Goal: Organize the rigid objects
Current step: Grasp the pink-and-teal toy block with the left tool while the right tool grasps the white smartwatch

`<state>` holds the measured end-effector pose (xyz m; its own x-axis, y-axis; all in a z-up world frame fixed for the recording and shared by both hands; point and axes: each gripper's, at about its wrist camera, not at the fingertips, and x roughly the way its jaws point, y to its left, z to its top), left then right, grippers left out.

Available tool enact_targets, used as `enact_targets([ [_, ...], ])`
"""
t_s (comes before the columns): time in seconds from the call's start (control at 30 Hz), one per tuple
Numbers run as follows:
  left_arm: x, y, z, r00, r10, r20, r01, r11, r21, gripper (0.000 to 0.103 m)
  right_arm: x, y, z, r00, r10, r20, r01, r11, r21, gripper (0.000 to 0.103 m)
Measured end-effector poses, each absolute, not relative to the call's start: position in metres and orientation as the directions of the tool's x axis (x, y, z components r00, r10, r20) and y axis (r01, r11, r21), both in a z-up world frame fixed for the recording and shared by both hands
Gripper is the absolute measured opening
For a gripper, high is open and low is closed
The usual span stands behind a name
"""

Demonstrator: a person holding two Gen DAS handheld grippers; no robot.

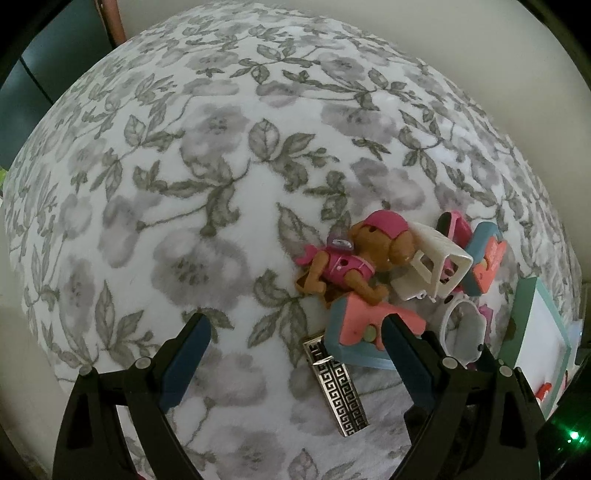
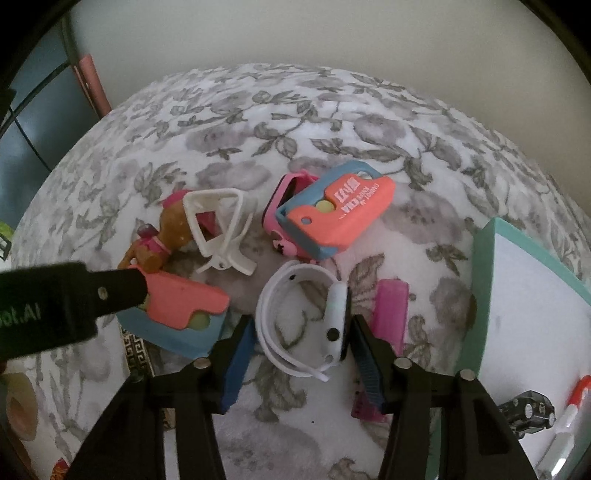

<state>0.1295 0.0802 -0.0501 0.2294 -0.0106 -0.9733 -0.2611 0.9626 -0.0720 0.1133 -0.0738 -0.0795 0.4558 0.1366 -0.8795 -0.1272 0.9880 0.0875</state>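
white smartwatch (image 2: 325,321) between right gripper (image 2: 301,332) fingers (strap looped), on floral blanket (image 2: 258,110)

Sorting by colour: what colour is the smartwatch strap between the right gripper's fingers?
White, strap and casing alike: smartwatch. Clearest in the right wrist view.

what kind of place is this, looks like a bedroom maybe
Probably a bedroom or child's room at home: a plush floral blanket spread like bedding, toys on it such as a puppy figure and a white smartwatch, and a plain wall close behind.

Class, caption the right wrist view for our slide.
Right gripper fingers straddle a white smartwatch among toys on floral blanket.
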Motion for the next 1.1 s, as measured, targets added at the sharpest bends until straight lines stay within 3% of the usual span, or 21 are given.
enact_targets([
  [0.37,0.141,0.045,-0.05,0.237,-0.045,-0.97,-0.148,0.986,-0.082,0.094,0.101,-0.087,-0.078,0.431,0.16,-0.888,-0.12,0.986,0.12,0.05],
  [0.93,0.154,-0.003,-0.083,0.223,0.043,-0.974,-0.01,0.999,0.042,0.094,0.088,-0.105,-0.076,0.397,0.178,-0.9,-0.076,0.984,0.161,0.05],
  [1.03,0.153,-0.011,-0.088,0.226,0.059,-0.972,0.004,0.998,0.061,0.092,0.086,-0.107,-0.076,0.396,0.178,-0.901,-0.074,0.984,0.162,0.05],
  [1.1,0.153,-0.017,-0.092,0.226,0.066,-0.972,0.011,0.997,0.07,0.086,0.086,-0.107,-0.076,0.395,0.178,-0.901,-0.075,0.984,0.161,0.05],
])
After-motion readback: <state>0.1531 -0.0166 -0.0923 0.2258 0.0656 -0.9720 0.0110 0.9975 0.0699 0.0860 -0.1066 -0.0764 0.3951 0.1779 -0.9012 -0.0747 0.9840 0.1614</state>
